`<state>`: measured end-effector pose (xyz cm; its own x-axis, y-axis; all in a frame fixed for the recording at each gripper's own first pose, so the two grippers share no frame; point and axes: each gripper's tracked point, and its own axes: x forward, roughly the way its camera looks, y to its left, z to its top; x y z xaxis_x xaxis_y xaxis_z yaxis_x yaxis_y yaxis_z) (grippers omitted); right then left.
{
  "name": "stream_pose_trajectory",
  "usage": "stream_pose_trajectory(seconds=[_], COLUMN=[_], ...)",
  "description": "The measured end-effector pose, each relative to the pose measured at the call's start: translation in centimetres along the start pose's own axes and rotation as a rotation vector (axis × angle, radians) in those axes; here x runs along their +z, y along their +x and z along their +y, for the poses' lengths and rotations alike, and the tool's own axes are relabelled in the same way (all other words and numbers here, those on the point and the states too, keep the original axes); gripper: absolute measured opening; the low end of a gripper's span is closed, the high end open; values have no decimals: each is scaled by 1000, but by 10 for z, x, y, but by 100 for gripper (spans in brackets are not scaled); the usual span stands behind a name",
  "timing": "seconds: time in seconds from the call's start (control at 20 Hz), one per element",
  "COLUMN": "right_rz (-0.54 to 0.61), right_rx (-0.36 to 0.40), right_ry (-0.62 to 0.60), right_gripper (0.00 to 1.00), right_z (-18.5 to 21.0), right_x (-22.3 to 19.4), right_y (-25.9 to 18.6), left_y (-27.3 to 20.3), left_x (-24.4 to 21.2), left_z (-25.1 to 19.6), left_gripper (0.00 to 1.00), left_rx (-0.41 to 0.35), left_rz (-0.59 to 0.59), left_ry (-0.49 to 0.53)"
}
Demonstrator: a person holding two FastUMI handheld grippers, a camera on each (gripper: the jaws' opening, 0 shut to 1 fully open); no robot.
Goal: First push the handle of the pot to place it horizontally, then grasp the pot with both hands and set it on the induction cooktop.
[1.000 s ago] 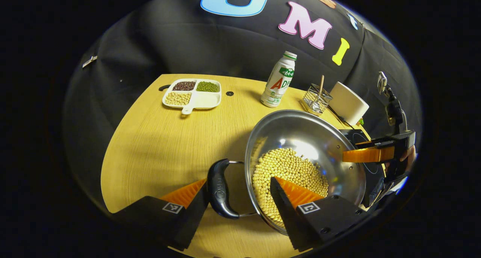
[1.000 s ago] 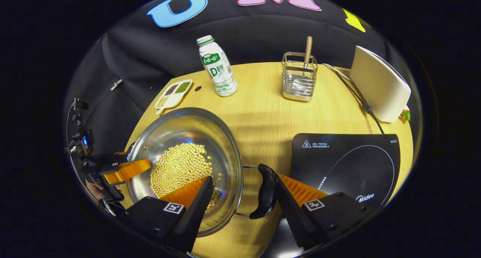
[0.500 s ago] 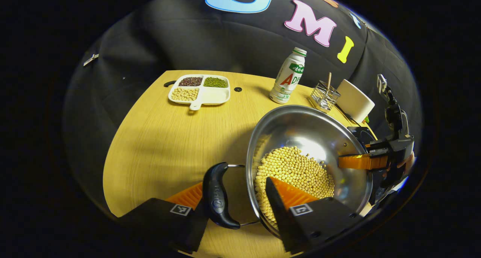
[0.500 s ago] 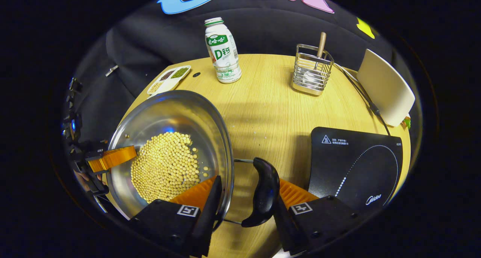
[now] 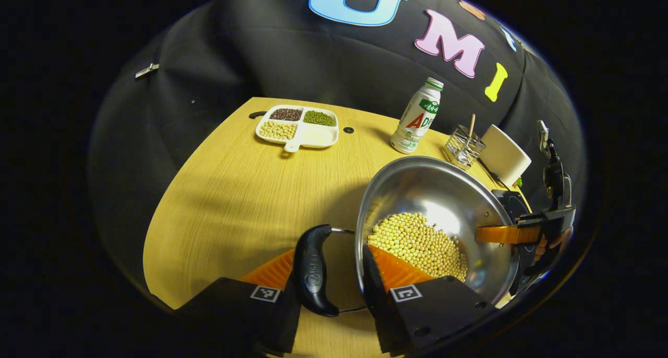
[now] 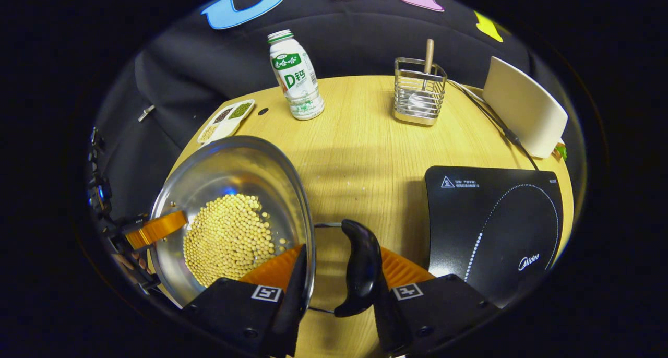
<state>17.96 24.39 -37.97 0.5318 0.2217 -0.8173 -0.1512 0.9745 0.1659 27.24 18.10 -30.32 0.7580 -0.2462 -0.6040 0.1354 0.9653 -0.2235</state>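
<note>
**a:** left gripper view first. the pot (image 5: 436, 233) is a shiny steel bowl shape with a heap of soybeans (image 5: 417, 243) in the bottom, sitting over the near right part of the desk (image 5: 235, 201). the left tongs (image 5: 329, 282) straddle its black handle (image 5: 311, 277) and the rim, one finger outside the handle, one inside the bowl on the beans. they look nearly closed, but i can't tell if both fingers actually press.

**b:** how do you reckon it handles?

**a:** stiff, slick metal, and probably hefty with that load. the beans will roll if it tips, so keep it level. the two side handles are the sensible place to hold, since the plastic grips better than the polished wall.

**b:** and the right gripper view?

**a:** same story mirrored. the right tongs (image 6: 336, 290) bracket the other black handle (image 6: 360, 269) and the rim, close in, full clamp unclear. the induction cooktop (image 6: 496, 227) lies just beside that handle, on the right.

**b:** which way does it point?

**a:** mouth up, slightly tilted maybe. its long axis runs handle to handle, across the desk toward the cooktop.
</note>
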Motion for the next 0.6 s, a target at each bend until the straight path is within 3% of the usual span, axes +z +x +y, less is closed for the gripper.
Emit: stream_pose_trajectory(seconds=[0.45,0.5,0.6], right_rz=[4,4,9], right_rx=[12,14,17], right_ry=[-37,-41,-51], right_gripper=[62,58,62], right_z=[4,4,3], right_x=[-13,-13,-15], right_y=[-29,-35,-49], left_y=[-37,-43,-54], left_x=[-13,-12,-13], left_z=[-7,-9,-16], left_gripper=[58,58,58], left_rx=[53,56,55], left_rz=[21,16,9], left_ry=[-30,-28,-35])
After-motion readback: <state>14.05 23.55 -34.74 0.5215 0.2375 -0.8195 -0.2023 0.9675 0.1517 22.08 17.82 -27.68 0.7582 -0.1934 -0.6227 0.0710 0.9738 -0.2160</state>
